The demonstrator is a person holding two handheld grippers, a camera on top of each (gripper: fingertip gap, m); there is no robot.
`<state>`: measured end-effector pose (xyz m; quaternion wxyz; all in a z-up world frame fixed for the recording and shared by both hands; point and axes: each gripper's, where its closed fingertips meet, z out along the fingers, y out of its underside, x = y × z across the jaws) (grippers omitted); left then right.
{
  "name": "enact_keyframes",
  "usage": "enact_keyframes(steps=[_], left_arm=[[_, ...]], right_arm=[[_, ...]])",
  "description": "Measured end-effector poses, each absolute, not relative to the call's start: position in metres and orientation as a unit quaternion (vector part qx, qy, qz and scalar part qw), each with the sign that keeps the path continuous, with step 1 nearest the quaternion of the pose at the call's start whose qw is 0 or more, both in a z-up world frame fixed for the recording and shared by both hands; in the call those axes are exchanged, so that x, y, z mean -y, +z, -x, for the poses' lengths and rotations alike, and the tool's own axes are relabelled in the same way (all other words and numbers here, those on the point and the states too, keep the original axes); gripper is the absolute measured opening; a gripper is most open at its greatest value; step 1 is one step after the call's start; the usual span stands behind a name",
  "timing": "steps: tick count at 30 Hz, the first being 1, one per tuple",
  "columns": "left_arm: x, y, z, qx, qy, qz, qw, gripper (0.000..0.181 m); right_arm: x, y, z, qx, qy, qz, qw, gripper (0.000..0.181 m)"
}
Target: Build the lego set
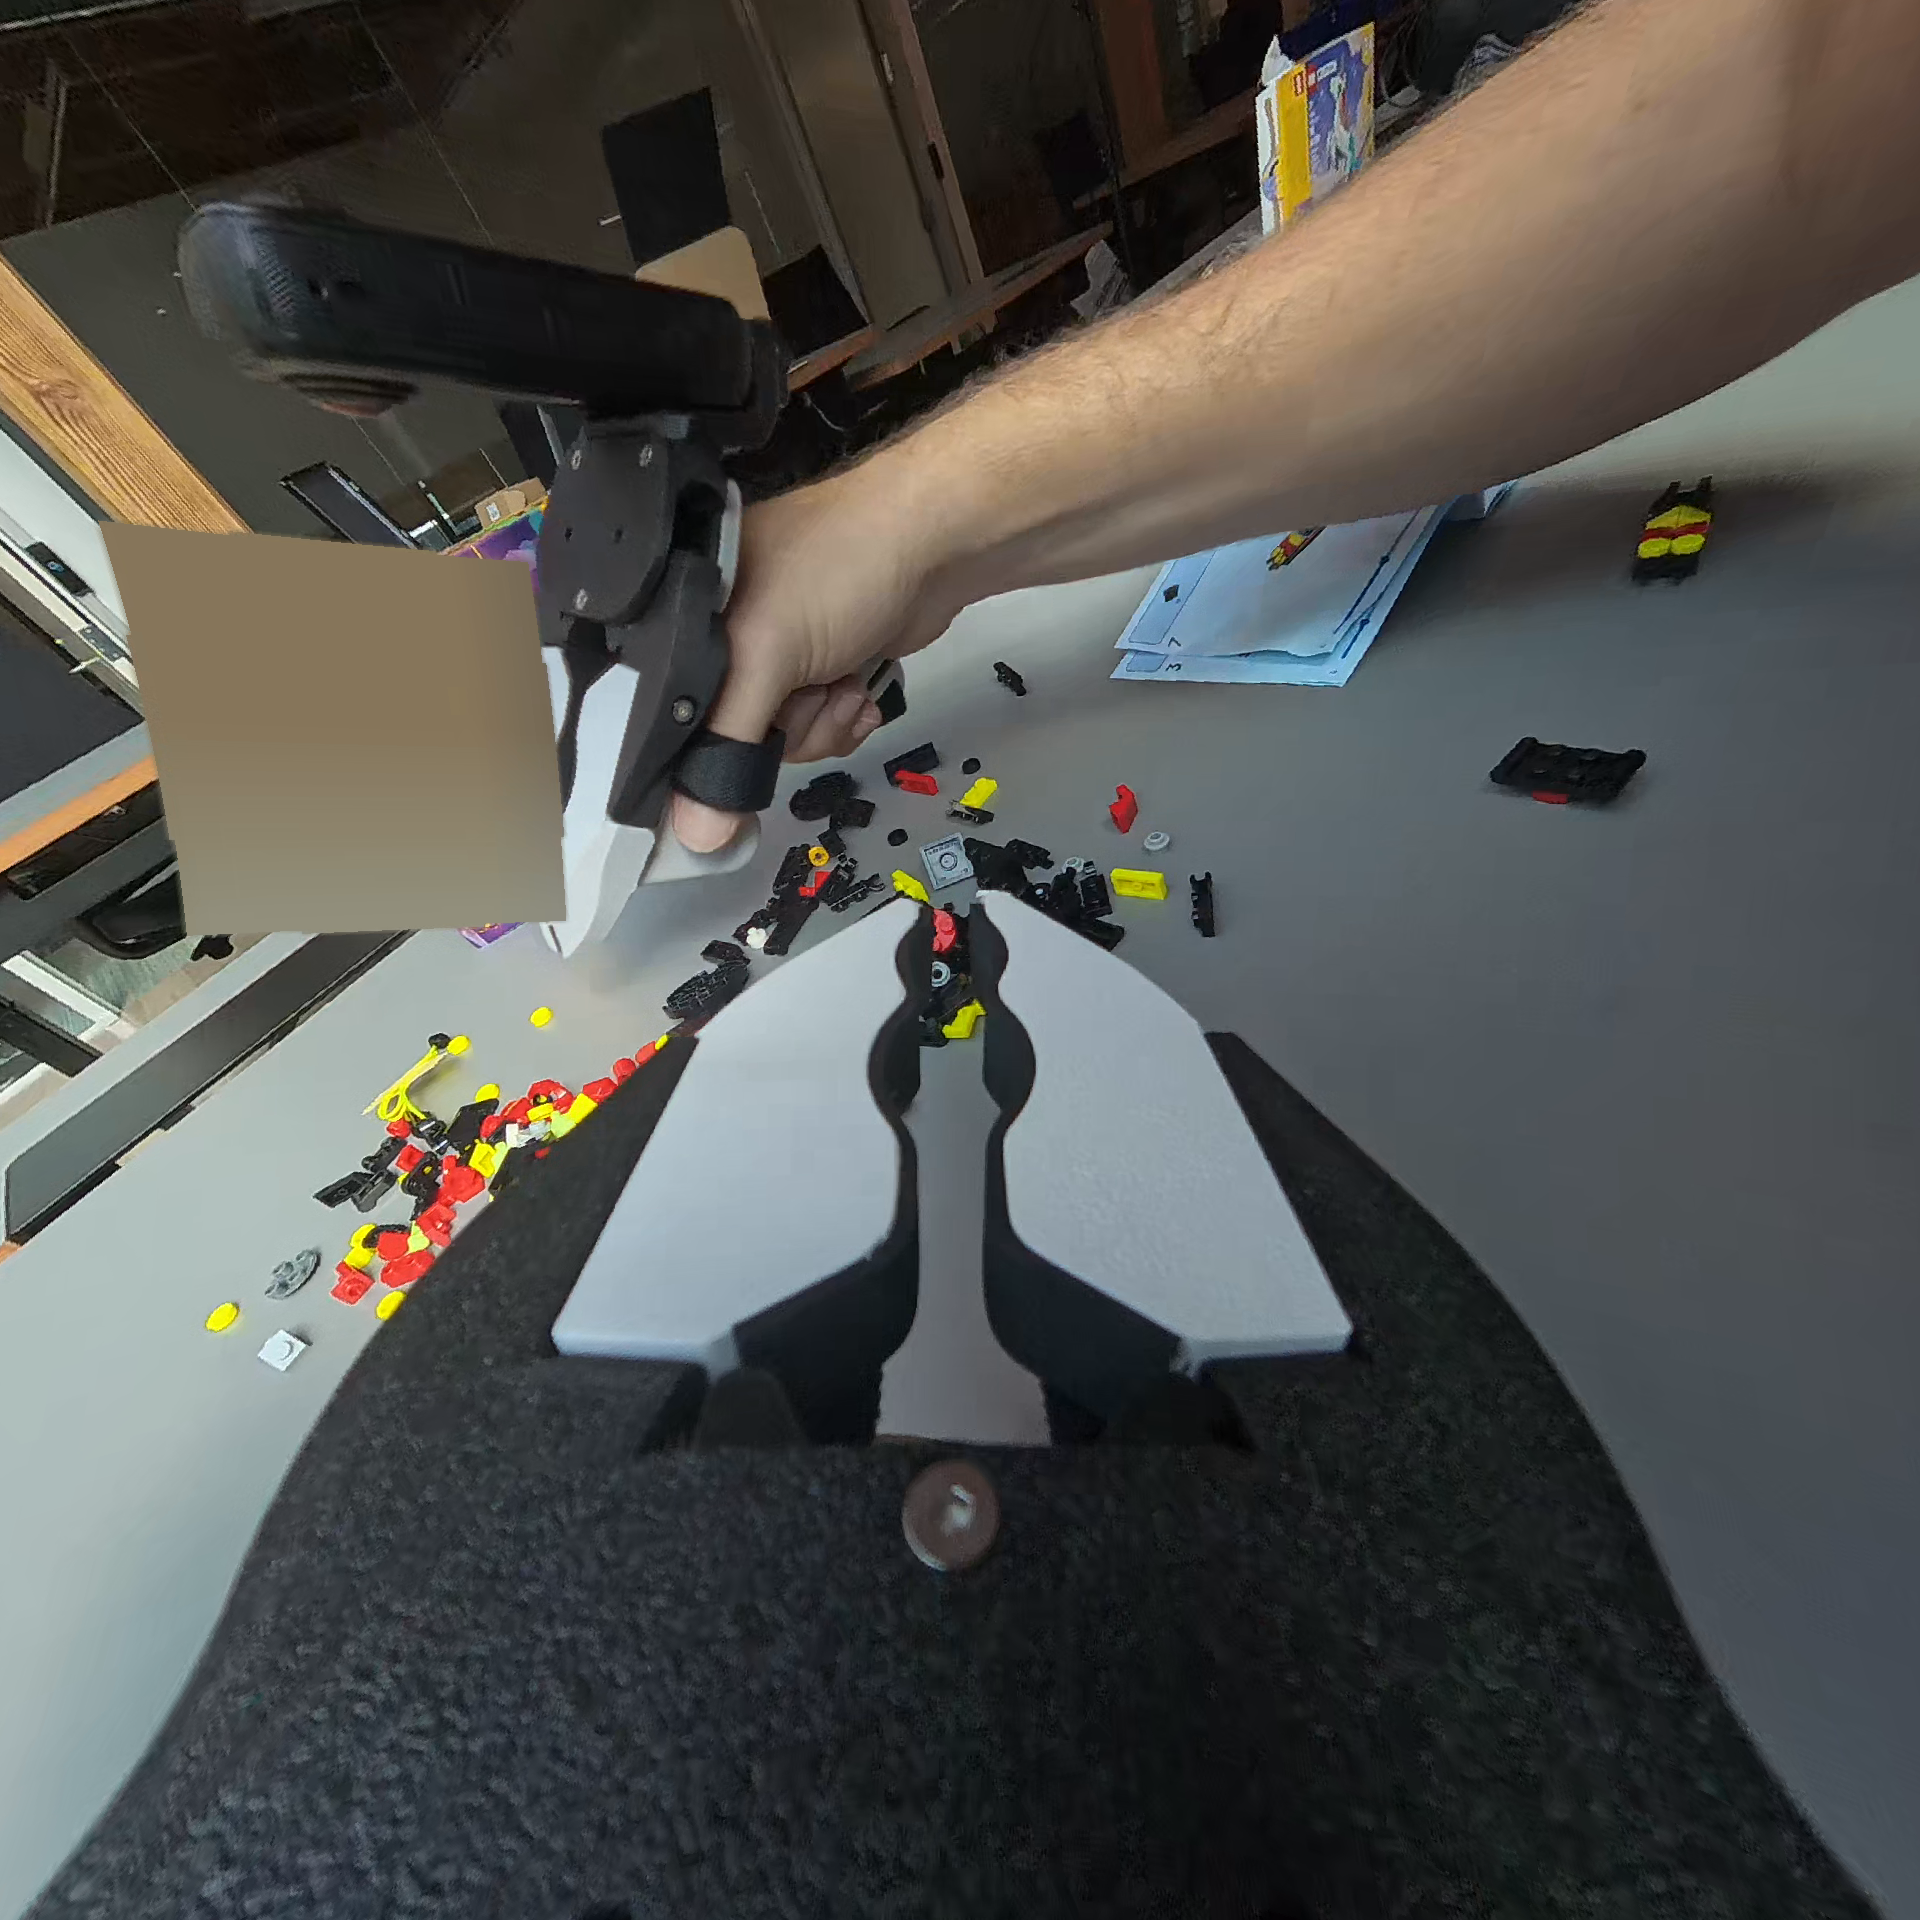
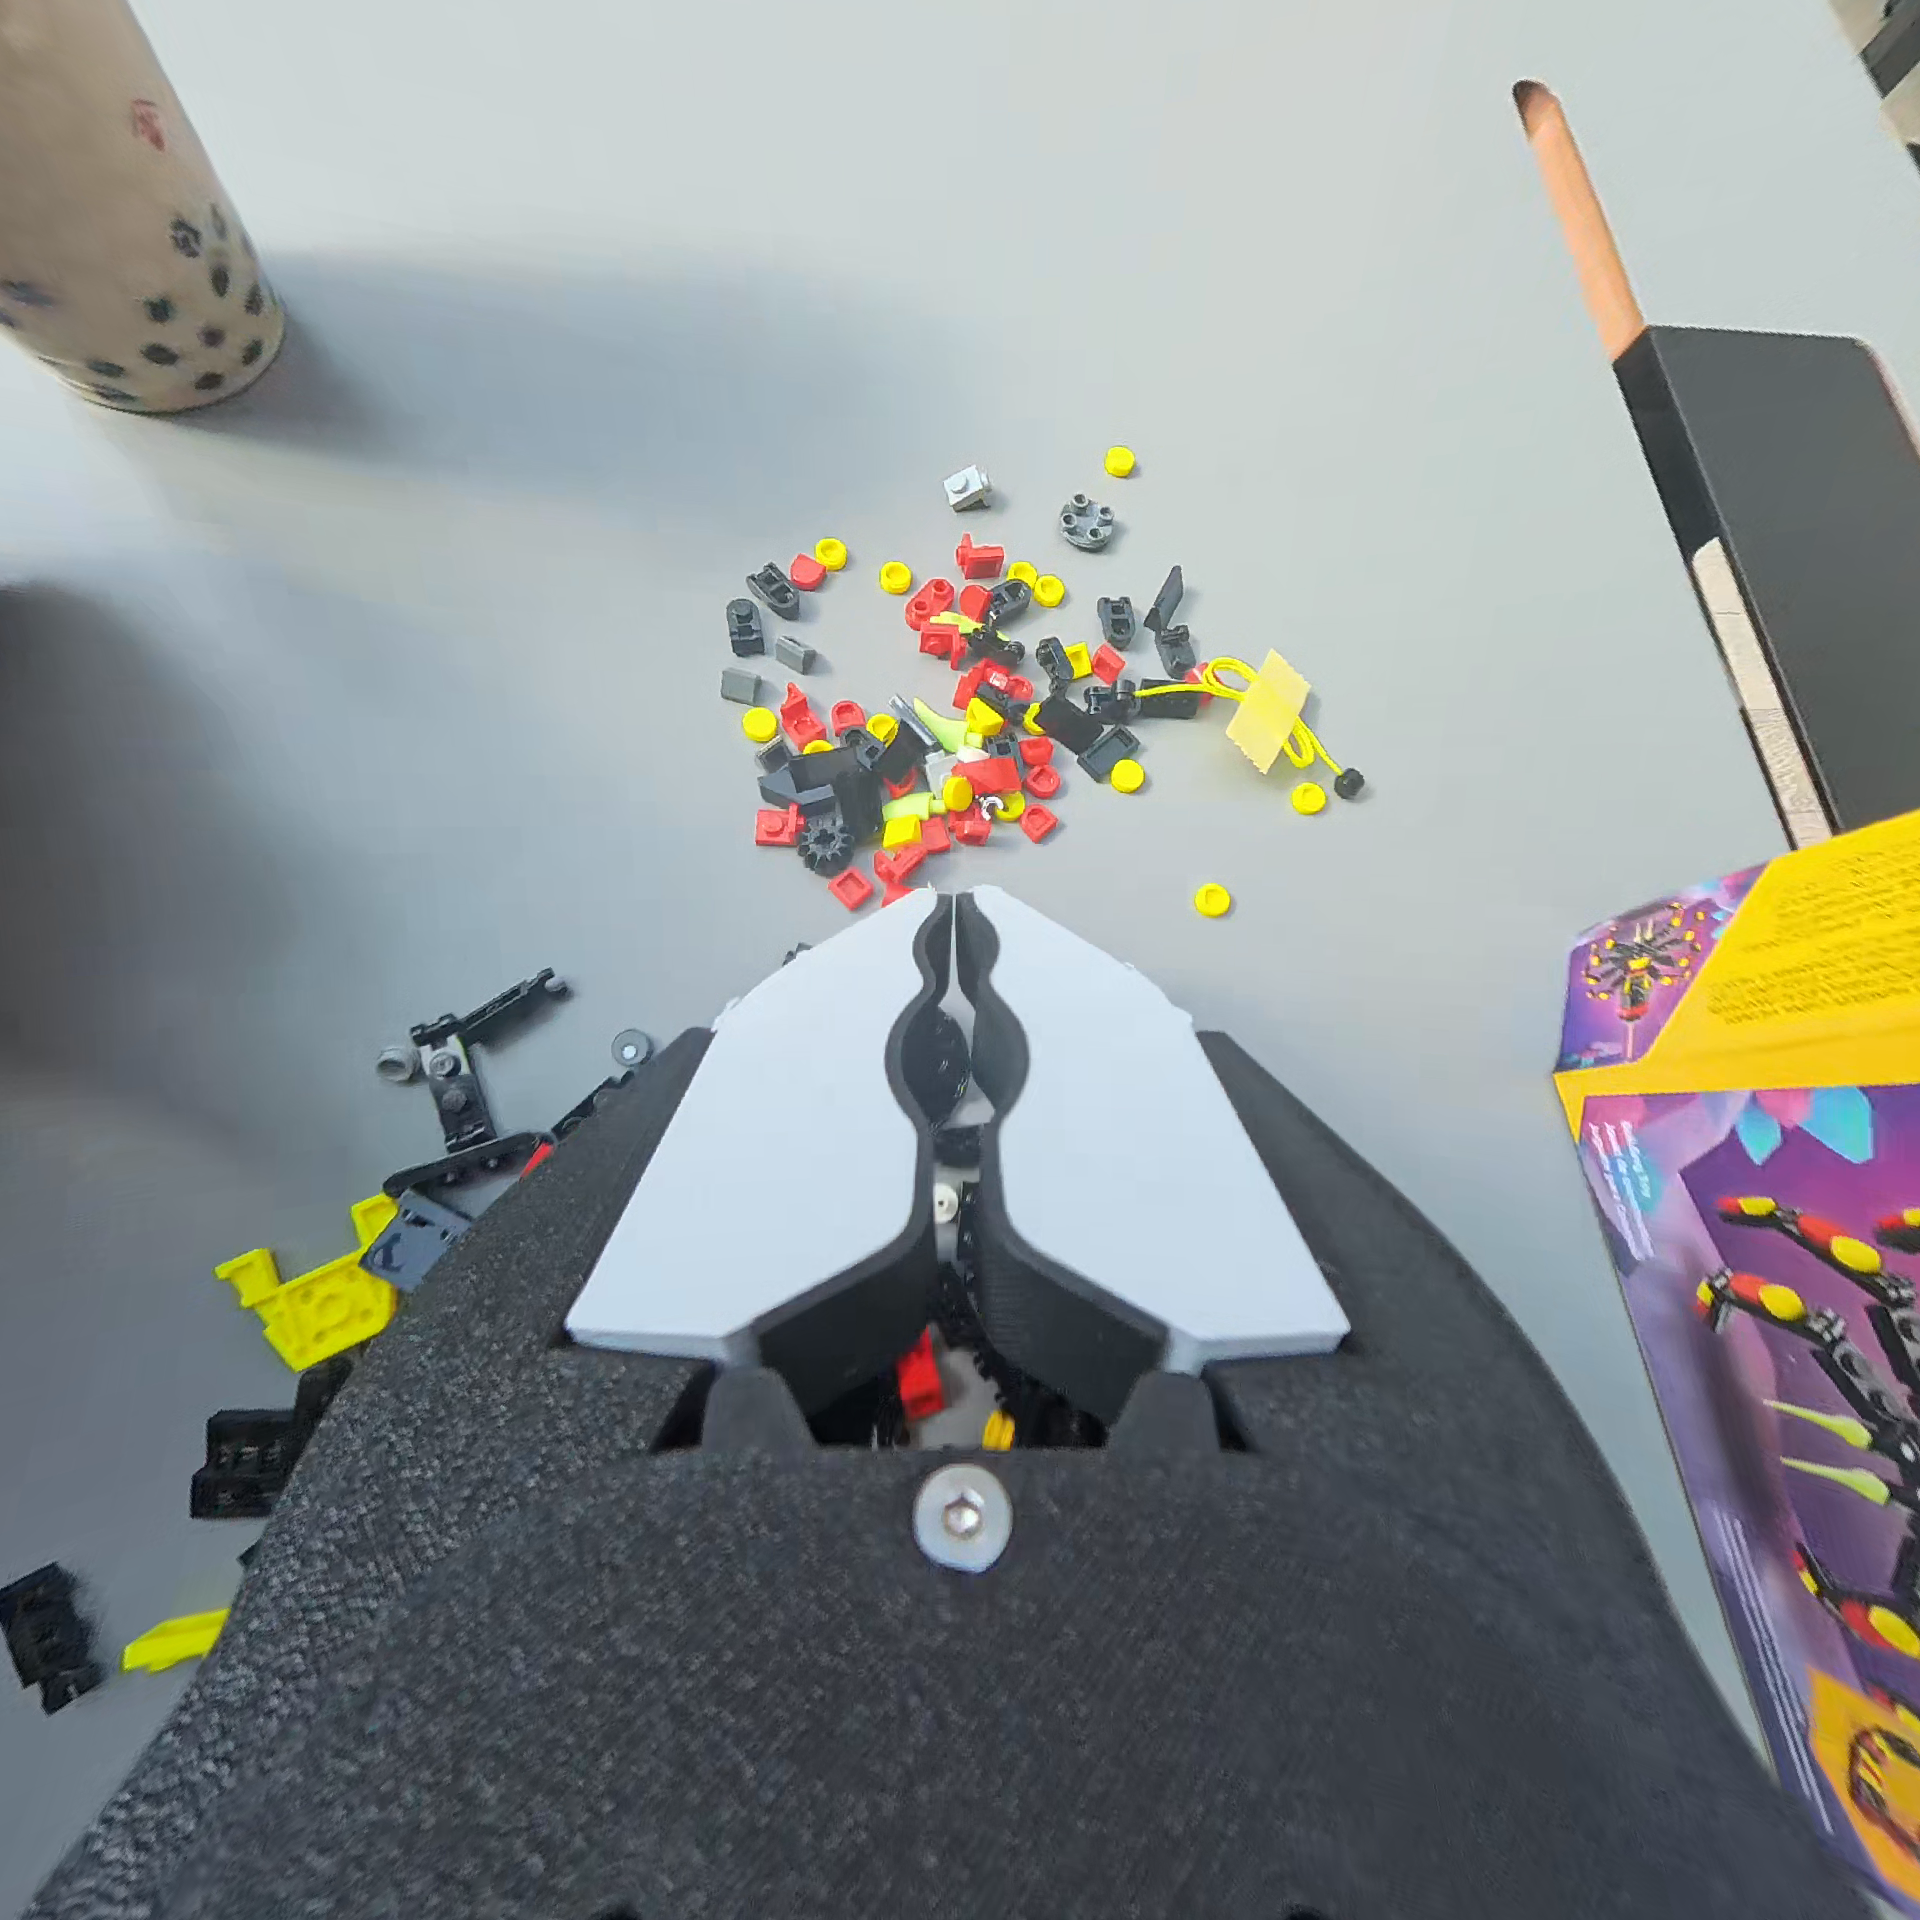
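Left claw (image 1: 951,914) slightly parted over loose bricks (image 1: 997,873) — right claw (image 2: 954,902) clenched, empty.

The table (image 2: 1039,208) is plain pale grey, scattered with loose bricks (image 2: 966,707) in red, yellow, black and grey, a few lime-green. The left gripper (image 1: 948,920) and right gripper (image 2: 954,904) each have pale grey fingers with black inner pads on speckled black bodies. The box (image 2: 1766,1299) is purple with yellow bands, and the cup (image 2: 114,208) is cream with dark paw-print spots.
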<state>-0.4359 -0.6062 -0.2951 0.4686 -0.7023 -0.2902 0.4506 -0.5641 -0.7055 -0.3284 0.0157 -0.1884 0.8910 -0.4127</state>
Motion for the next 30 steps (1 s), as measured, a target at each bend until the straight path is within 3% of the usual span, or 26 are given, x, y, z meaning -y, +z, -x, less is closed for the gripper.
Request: enact_keyframes(steps=[11, 19, 25, 30], left_arm=[[0.606, -0.291, 0.433, 0.295, 0.442, 0.693, 0.486, 0.006], [0.606, -0.290, 0.433, 0.298, 0.438, 0.689, 0.493, 0.007], [0.607, -0.291, 0.433, 0.299, 0.439, 0.690, 0.491, 0.007], [0.604, -0.293, 0.433, 0.294, 0.439, 0.696, 0.485, 0.007]], right_arm=[[0.744, -0.365, 0.553, -0.909, -0.348, 0.231, 0.004, 0.012], [0.748, -0.366, 0.556, -0.914, -0.338, 0.223, 0.014, 0.001], [0.726, -0.338, 0.559, -0.904, -0.378, 0.193, 0.040, 0.000], [0.651, -0.297, 0.540, -0.889, -0.427, 0.157, 0.052, 0.000]])
